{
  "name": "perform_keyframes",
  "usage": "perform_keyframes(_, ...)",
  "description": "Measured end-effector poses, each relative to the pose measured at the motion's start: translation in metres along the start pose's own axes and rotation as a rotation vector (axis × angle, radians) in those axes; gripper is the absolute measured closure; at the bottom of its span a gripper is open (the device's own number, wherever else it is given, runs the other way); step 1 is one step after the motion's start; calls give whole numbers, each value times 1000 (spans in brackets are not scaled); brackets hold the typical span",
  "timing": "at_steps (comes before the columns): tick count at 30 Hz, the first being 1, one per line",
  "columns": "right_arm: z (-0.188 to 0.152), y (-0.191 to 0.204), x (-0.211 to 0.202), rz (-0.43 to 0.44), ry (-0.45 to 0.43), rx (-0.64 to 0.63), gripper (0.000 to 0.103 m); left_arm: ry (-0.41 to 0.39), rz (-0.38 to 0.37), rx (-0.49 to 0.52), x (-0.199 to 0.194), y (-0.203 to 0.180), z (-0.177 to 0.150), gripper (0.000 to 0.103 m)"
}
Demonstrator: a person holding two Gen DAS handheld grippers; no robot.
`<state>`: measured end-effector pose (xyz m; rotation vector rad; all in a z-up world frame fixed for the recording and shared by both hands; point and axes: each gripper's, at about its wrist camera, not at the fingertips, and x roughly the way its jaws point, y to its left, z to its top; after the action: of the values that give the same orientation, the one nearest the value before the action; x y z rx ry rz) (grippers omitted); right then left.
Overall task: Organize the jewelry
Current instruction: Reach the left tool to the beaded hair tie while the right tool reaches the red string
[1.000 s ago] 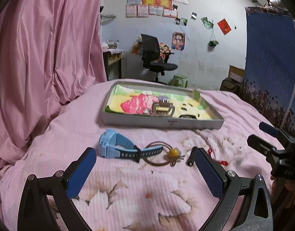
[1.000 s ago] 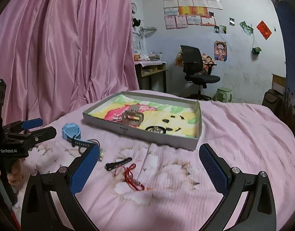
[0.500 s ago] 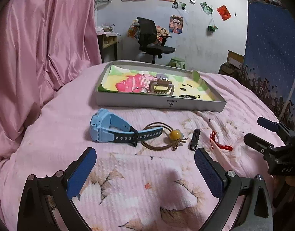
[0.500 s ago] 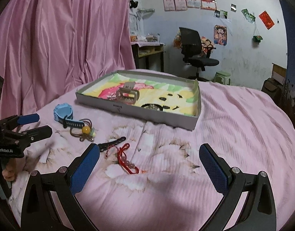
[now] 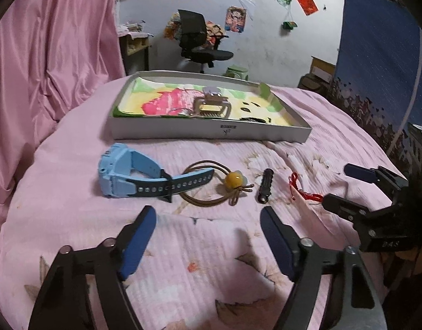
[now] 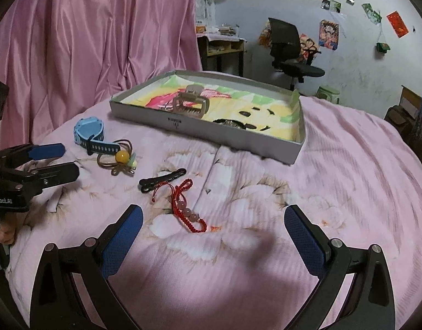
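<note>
A shallow grey tray (image 5: 211, 132) (image 6: 233, 137) with a colourful lining sits on the pink bedspread and holds a beige hair claw (image 5: 212, 107) (image 6: 190, 104). In front of it lie a blue watch (image 5: 128, 176) (image 6: 88, 133), a brown hair tie with a yellow bead (image 5: 234, 180) (image 6: 122, 156), a black hair clip (image 5: 266, 185) (image 6: 161, 183) and a red beaded bracelet (image 6: 184, 206) (image 5: 301, 189). My left gripper (image 5: 208, 240) is open and empty, just short of the hair tie. My right gripper (image 6: 213, 236) is open and empty, just short of the bracelet.
A pink curtain (image 5: 45, 55) hangs on the left. A blue patterned panel (image 5: 376, 60) stands on the right. An office chair (image 5: 199, 38) and a desk are beyond the bed against a wall with posters.
Both grippers have moved forward and lower toward the loose jewelry, which now looks larger and closer. The left gripper's fingers have narrowed somewhat. Nothing has been picked up.
</note>
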<state>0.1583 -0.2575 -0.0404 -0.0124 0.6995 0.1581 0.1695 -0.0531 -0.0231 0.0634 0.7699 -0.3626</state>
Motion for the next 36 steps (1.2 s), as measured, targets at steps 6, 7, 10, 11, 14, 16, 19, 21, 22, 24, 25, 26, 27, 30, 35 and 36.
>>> perform_keyframes(6,-2,1,8,18,39,-1,25,37,-44,9,16,-5,3,38)
perform_keyframes(7,-2,2,10,20,45,-5,28,44,-52,7,19,-6,5,41)
perform_keyframes(10,-3,5,13,28,63,-17,34,59,-73,3,28,-5,9,47)
perform_keyframes(11,-3,6,14,32,69,-19,35,65,-77,4,31,-6,11,48)
perform_keyframes(14,-3,6,17,42,82,-17,44,74,-85,12,39,-7,15,52)
perform_keyframes(16,-4,6,19,52,90,-13,47,81,-89,13,43,-6,17,55)
perform_keyframes(19,-4,6,21,62,99,-11,53,105,-95,21,51,-8,20,61)
perform_keyframes(21,-4,7,23,69,104,-14,55,122,-94,28,55,-9,20,62)
perform_keyframes(22,-4,7,23,73,106,-15,58,127,-92,35,57,-11,20,62)
perform_keyframes(24,-4,8,25,79,113,-18,62,132,-90,46,58,-13,20,65)
perform_keyframes(25,-5,9,25,82,115,-19,64,135,-92,50,58,-14,20,68)
perform_keyframes(26,-5,9,25,86,118,-20,66,138,-94,53,59,-14,20,71)
perform_keyframes(27,-5,10,26,88,119,-20,67,140,-95,55,60,-15,20,72)
perform_keyframes(30,-5,11,27,92,126,-24,70,147,-98,68,61,-17,20,79)
perform_keyframes(35,-5,12,28,93,136,-24,70,150,-109,75,61,-20,19,86)
perform_keyframes(36,-5,12,28,92,137,-25,71,149,-114,72,60,-19,19,86)
